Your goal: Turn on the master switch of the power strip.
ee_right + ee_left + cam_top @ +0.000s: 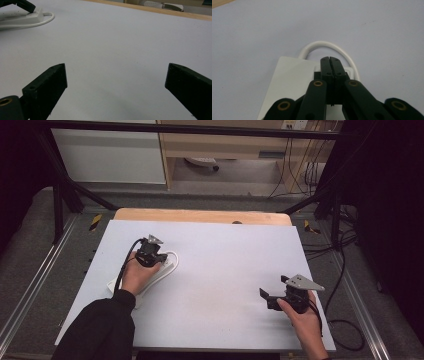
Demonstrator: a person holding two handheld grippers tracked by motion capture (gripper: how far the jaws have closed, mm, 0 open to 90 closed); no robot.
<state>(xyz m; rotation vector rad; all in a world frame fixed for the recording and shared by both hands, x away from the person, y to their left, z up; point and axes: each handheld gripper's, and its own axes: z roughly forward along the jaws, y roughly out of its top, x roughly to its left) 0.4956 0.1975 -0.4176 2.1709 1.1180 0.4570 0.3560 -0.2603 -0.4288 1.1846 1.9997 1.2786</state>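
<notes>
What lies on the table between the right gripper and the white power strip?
Nothing: in the high view, bare white table runs from the right gripper to the white power strip; the right gripper view agrees.

Your table (215,285) has a pale lilac-white top, with a wooden edge (202,216) at twelve o'clock. Beyond it you see grey floor (200,200), a white cabinet (110,155) at eleven o'clock and a wooden desk (225,145) at twelve. Black cables (345,270) trail at three o'clock, beside dark frame posts (57,205).
</notes>
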